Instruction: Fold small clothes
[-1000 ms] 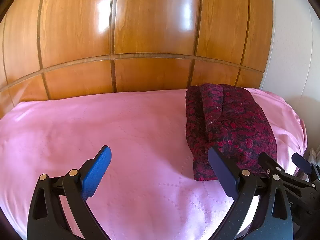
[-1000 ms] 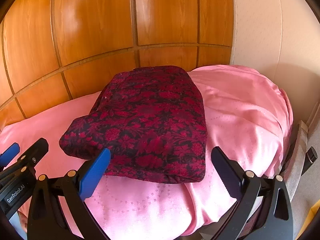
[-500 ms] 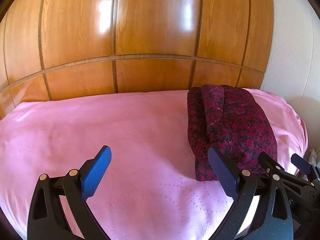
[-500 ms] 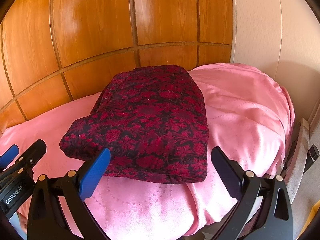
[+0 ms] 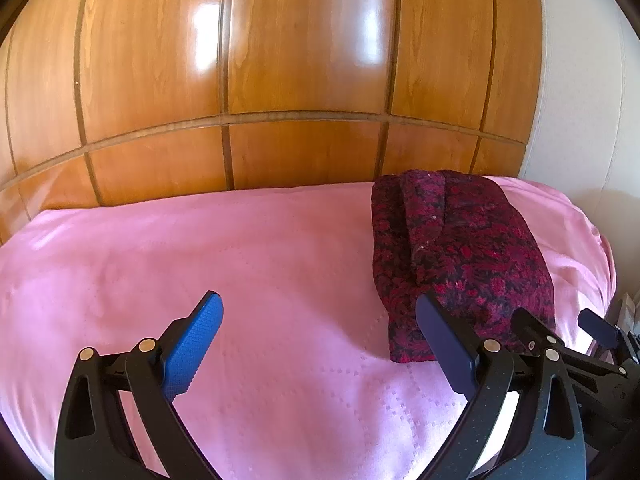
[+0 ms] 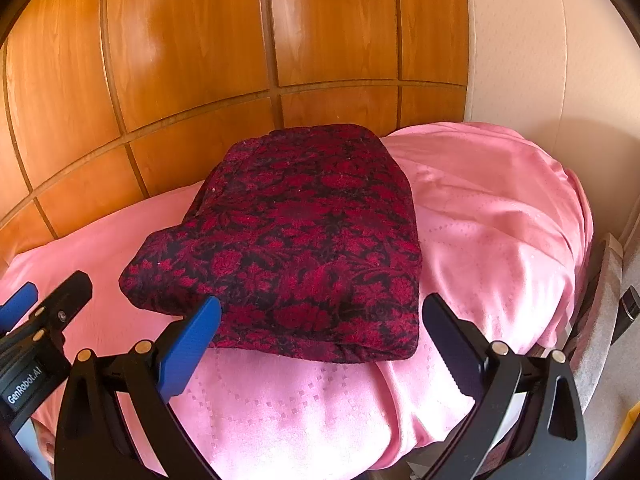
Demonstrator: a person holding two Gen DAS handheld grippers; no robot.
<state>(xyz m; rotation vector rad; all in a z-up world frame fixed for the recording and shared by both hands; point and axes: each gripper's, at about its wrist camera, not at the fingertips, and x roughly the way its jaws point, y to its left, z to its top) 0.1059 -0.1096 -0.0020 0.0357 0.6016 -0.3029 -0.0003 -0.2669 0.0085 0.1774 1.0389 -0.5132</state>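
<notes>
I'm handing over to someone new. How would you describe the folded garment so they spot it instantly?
Start at the wooden panelled wall, then drop to the pink bedspread below it. The folded garment lies on the spread, toward the end beside the pale wall: a dark red and black floral bundle, the only patterned thing there.

Folded garment (image 6: 304, 248): dark red/crimson floral motifs on black ground, dense all-over pattern; a few tiny pale specks on it. Bed cover (image 5: 260, 280): plain pink w/ slight sheen, faint dotted diamond-grid stitching in same pink. Wood panelling (image 5: 280, 60) behind bed: glossy orange-brown, visible grain, darker brown grooves splitting it into rectangles, white light glare patches. Wall (image 6: 560, 60) at right: cream/off-white, fine texture. Left tongs (image 5: 320, 336) & right tongs (image 6: 322, 334): black frames w/ small brass-coloured rivets; pads (image 5: 192, 344) bright blue, fine ribbed texture. White "GenRobot.AI" lettering on black body of the left tongs, seen in right wrist view.
</notes>
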